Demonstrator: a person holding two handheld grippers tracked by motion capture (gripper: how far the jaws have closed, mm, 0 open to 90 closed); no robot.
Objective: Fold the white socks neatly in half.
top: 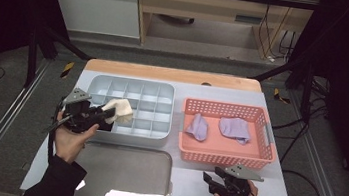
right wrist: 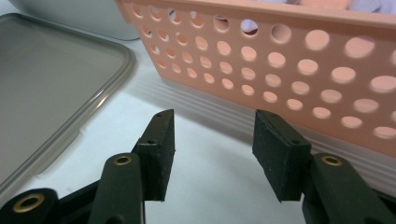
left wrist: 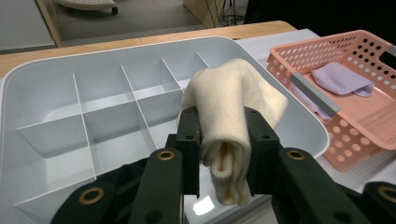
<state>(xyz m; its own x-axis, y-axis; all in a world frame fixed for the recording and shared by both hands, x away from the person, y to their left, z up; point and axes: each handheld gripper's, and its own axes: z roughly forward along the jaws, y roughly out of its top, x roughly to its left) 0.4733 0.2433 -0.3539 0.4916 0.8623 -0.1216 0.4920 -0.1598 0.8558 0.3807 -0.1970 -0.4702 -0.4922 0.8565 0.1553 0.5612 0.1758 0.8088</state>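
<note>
Two grippers: one works, other one waits.
Left gripper [top: 105,115]: clenched on cream sock [left wrist: 229,135], rolled/folded; jaws squeeze it from both sides in left gripper view, roll stands upright between the pads.
Cream sock place: in the air over grey divider tray [top: 95,82], at abt 8 o'clock part of tray in high view, above the near-left cells. Not yet inside any cell, as I judge.
Right gripper [top: 209,179]: released, nothing between jaws; white table [right wrist: 219,182] shows through the gap in right gripper view. It rests at abt 5 o'clock of table, just in front of pink basket [top: 266,123].
Pink basket: at 3 o'clock from tray, near but apart. Has two purple socks [top: 198,127] [top: 235,128] lying flat, one at 9 o'clock side, one more to centre.
Clear lid [top: 155,157]: lies flat on table at 6 o'clock from tray, close to its near wall.
Step in hand: carry of cream sock to a tray cell; seems sorting socks from basket into cells, 1 per cell. I judge abt one third done, bc 2 socks wait in basket.
Next move needs: lower left gripper straight into one cell, keep roll upright so it does not catch on divider walls, then open jaws wide enough.
Risk: roll can unfold when let go, or sit on top of a divider instead of in cell.
Right gripper next: prob. reach over basket wall at 12 o'clock for a purple sock.
</note>
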